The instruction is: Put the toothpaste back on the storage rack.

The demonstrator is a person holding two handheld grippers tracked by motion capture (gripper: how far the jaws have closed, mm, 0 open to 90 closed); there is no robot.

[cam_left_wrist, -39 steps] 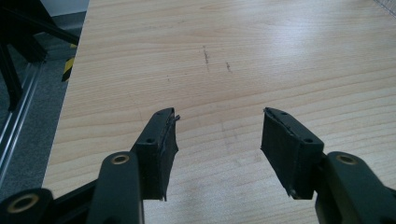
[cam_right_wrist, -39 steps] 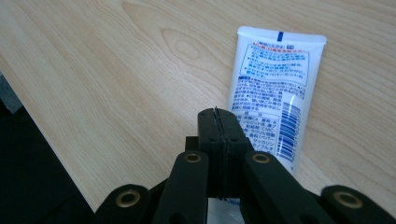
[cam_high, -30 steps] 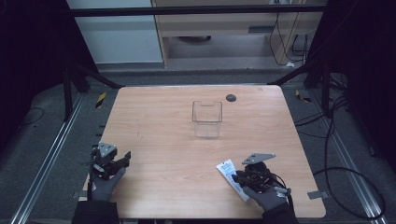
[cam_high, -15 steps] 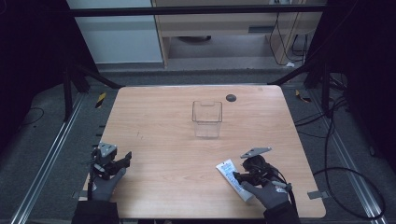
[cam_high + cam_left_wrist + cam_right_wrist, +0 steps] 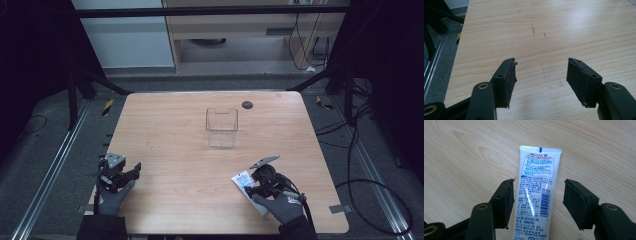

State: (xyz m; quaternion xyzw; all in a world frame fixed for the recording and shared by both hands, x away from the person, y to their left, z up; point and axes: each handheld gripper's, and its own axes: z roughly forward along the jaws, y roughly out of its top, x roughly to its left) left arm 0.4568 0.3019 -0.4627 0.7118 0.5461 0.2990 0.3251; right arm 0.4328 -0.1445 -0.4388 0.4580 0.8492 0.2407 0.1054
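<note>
A white tube (image 5: 536, 190) with blue and red print lies flat on the wooden table (image 5: 175, 130) near its front right, also seen from above as the tube (image 5: 243, 181). My right gripper (image 5: 538, 182) straddles it. Its jaws have just been opening, and they stand apart on either side of the tube with a gap at each pad. In the high view the right gripper (image 5: 253, 187) sits over the tube's near half. My left gripper (image 5: 540, 62) rests at the front left with its jaws wide. They have just been opening, and only bare wood lies between them. From above the left gripper (image 5: 131, 172) points right.
A clear plastic box (image 5: 221, 127) stands upright near the middle of the table, well beyond both grippers. A small dark round spot (image 5: 247, 104) lies near the far edge. Metal rails and cables run along the floor beside the table.
The right gripper's jaws have spread apart around the tube, which stays flat on the table. The right hand shifted slightly. The left hand has kept its place.
</note>
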